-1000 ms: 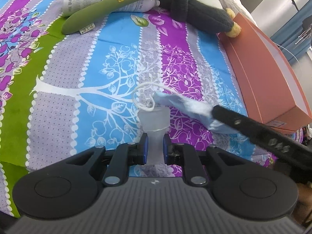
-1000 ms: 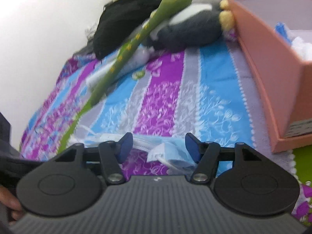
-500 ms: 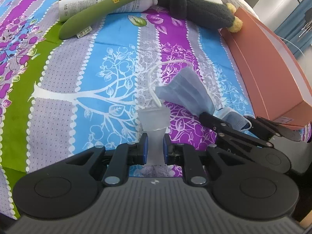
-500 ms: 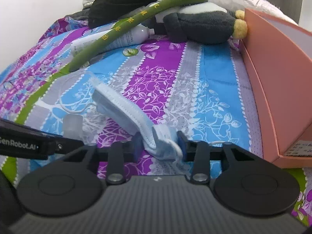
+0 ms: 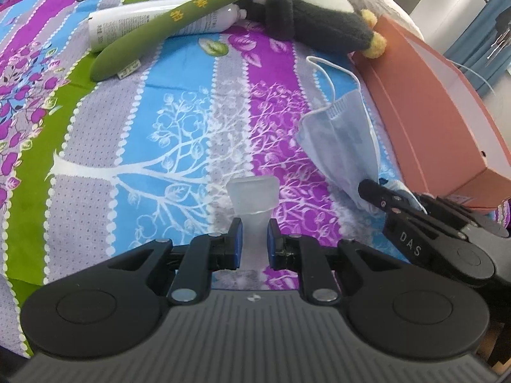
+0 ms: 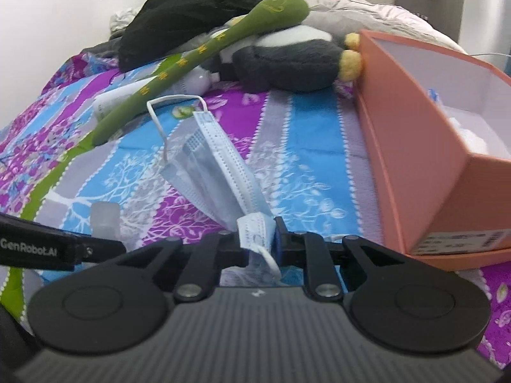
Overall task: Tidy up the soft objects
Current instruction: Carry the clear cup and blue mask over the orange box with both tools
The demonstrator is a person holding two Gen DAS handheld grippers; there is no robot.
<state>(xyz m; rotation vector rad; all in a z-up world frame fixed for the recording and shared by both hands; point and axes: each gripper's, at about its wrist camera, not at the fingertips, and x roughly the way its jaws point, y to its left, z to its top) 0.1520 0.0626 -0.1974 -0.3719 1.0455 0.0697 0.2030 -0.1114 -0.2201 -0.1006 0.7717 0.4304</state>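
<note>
My right gripper (image 6: 258, 239) is shut on a light blue face mask (image 6: 217, 166), holding its lower end while the rest trails out over the bedspread; the mask also shows in the left wrist view (image 5: 345, 140). My left gripper (image 5: 253, 239) is shut on a small translucent plastic piece (image 5: 252, 194), also seen in the right wrist view (image 6: 103, 217). The orange box (image 6: 412, 146) stands open to the right, with white soft items inside. The right gripper (image 5: 380, 191) appears at the right of the left wrist view.
A green plush stick (image 5: 204, 16), a white bottle (image 5: 143, 22) and a grey-and-white plush toy (image 5: 313, 16) lie at the far side of the striped floral bedspread (image 5: 159, 121). A black garment (image 6: 191, 12) lies behind them. A wall is at the left.
My right gripper closed on the mask and pulled it right, toward the orange box, stretching it out. The ear loop came off the plastic piece. My left gripper stayed shut in place.
</note>
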